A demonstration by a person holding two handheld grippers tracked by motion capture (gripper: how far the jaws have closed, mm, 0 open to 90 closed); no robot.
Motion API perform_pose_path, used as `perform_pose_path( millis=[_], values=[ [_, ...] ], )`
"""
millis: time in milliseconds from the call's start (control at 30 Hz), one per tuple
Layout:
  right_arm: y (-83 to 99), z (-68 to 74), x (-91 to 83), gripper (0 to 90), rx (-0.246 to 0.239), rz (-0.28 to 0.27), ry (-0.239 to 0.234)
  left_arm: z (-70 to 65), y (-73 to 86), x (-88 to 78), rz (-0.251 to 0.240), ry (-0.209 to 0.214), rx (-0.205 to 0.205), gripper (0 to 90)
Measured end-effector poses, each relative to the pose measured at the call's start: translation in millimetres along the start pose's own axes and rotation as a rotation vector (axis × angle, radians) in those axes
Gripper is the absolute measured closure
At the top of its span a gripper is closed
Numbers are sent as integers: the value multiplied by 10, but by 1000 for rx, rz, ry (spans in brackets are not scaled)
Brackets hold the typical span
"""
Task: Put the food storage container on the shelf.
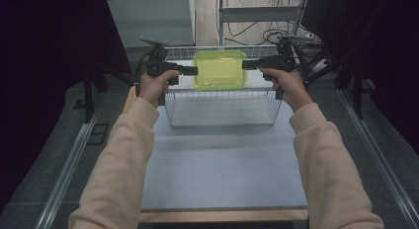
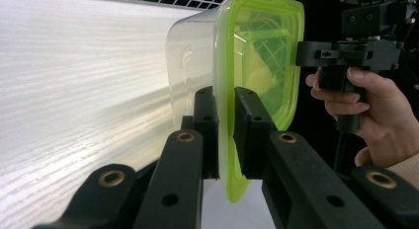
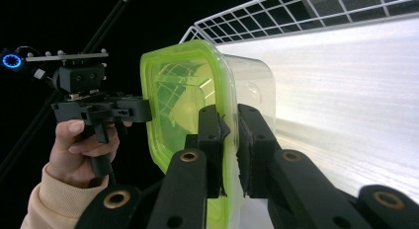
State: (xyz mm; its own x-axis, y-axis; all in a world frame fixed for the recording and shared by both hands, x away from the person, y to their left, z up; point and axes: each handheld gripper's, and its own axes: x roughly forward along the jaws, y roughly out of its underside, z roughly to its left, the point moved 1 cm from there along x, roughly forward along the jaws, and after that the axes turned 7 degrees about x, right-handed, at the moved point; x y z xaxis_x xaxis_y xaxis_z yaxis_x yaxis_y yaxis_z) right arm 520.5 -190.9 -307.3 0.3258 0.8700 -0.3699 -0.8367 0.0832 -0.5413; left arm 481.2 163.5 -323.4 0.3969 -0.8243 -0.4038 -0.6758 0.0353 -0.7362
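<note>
A clear plastic container with a lime-green lid point(image 1: 220, 69) hangs over the white wire basket point(image 1: 222, 113) at the far end of the table. My left gripper point(image 1: 193, 70) is shut on the lid's left rim. My right gripper point(image 1: 246, 64) is shut on the right rim. In the left gripper view the green lid rim point(image 2: 226, 140) sits pinched between the two black jaws, with the other gripper point(image 2: 302, 54) clamped on the far edge. In the right gripper view the lid edge point(image 3: 230, 155) is squeezed the same way, and the opposite gripper point(image 3: 146, 110) holds the far rim.
The wire basket stands on a pale grey mat point(image 1: 222, 165) with a wooden table edge point(image 1: 222, 216) in front. Metal rails point(image 1: 69, 165) run along both sides. Cables and a shelf frame point(image 1: 262, 21) lie beyond the basket.
</note>
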Motion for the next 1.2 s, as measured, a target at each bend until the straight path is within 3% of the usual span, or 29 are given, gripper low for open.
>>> perform_pose_path(
  millis=[300, 533, 733, 833, 900, 967, 1200],
  values=[
    [-52, -55, 63, 800, 10, -13, 39, 98, -24, 86, 1, -10, -18, 810],
    [-77, -110, 81, 793, 19, -38, 63, 93, -67, 132, -1, -27, -21, 804],
    [-73, -138, 169, 750, -7, -37, 130, 154, -88, 185, -25, -38, -38, 769],
    [-78, -154, 175, 712, -3, -50, 138, 187, -90, 184, -33, -59, -48, 739],
    [-79, -162, 170, 646, -13, -60, 157, 186, -85, 197, -42, -94, -40, 680],
    [-76, -175, 158, 610, -21, -74, 176, 214, -79, 218, -34, -118, -35, 553],
    [-36, -209, 148, 584, -18, -82, 170, 243, -73, 264, -49, -102, -45, 376]
  ],
)
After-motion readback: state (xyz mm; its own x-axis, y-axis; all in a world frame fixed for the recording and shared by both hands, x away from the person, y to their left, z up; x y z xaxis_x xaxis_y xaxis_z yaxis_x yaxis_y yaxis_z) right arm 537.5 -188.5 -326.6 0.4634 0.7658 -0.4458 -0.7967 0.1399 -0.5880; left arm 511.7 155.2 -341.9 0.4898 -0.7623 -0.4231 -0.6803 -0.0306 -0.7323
